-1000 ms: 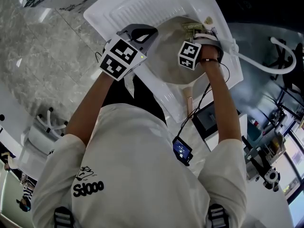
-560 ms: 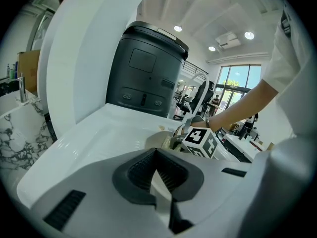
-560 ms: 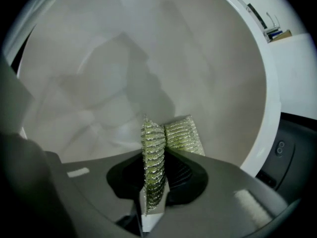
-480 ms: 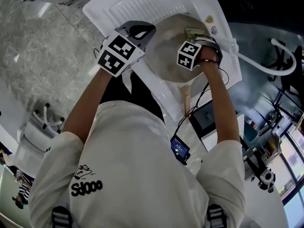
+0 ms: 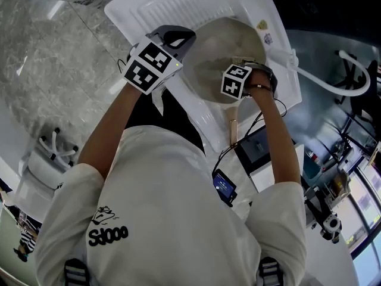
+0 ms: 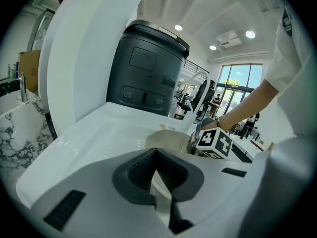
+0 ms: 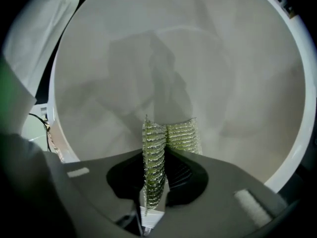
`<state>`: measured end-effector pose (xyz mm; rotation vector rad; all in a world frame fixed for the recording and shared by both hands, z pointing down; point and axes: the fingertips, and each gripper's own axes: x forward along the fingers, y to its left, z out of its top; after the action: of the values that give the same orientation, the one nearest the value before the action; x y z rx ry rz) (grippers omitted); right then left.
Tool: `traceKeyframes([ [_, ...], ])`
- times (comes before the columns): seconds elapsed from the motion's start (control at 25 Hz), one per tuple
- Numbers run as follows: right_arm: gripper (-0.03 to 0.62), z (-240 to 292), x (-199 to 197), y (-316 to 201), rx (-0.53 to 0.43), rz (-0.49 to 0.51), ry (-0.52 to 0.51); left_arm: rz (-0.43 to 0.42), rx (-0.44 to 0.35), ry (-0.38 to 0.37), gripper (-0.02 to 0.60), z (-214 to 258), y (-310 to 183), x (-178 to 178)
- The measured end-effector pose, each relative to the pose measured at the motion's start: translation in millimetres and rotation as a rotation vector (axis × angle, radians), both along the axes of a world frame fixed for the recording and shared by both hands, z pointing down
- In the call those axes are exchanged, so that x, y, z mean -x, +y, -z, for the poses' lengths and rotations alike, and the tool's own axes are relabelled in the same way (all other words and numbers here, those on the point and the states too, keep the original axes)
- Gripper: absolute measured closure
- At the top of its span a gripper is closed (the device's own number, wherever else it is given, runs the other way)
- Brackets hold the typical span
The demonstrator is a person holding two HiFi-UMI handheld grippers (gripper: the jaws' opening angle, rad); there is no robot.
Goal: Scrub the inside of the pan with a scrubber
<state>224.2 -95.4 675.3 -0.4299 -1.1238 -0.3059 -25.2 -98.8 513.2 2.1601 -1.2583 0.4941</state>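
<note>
A round beige pan (image 5: 217, 43) lies in a white sink basin (image 5: 172, 8). My right gripper (image 5: 241, 67) is inside the pan near its close rim, shut on a green-and-silver mesh scrubber (image 7: 154, 167) that stands folded between the jaws against the pan's inner surface (image 7: 198, 58). My left gripper (image 5: 177, 40) sits at the pan's left rim. In the left gripper view its jaws (image 6: 157, 155) are shut on a thin pale edge, apparently the pan's rim, with the pan (image 6: 166, 139) and the right gripper's marker cube (image 6: 215, 144) just beyond.
A grey marble counter (image 5: 53, 58) lies left of the sink. A white hose (image 5: 333, 85) curves off to the right. A wooden handle (image 5: 232, 127) pokes out at the sink's near edge. A dark bin (image 6: 146, 73) stands behind the sink in the left gripper view.
My right gripper has dragged the scrubber from the pan's far side toward the near rim. The left gripper has stayed at the left rim.
</note>
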Motion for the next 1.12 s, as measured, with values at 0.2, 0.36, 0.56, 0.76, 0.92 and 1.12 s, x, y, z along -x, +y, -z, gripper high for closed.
traceKeyframes([
  [0.2,0.520,11,-3,52,0.215,-0.094,0.074,-0.014,0.002,-0.002,0.577,-1,1,-3],
  [0.36,0.520,20,4,80,0.322,-0.151,0.072,-0.028,-0.007,-0.003,0.577,1,-2,-5],
  [0.56,0.520,36,24,99,0.440,-0.260,0.012,-0.018,-0.006,0.002,0.577,1,-3,-2],
  [0.76,0.523,44,36,112,0.546,-0.364,-0.033,-0.013,0.005,0.003,0.577,-4,-1,-1],
  [0.92,0.522,41,34,107,0.531,-0.368,-0.029,-0.013,0.006,0.001,0.577,-3,-1,-1],
  [1.12,0.520,19,32,88,0.399,-0.296,-0.068,-0.010,0.008,-0.003,0.577,-5,0,1],
])
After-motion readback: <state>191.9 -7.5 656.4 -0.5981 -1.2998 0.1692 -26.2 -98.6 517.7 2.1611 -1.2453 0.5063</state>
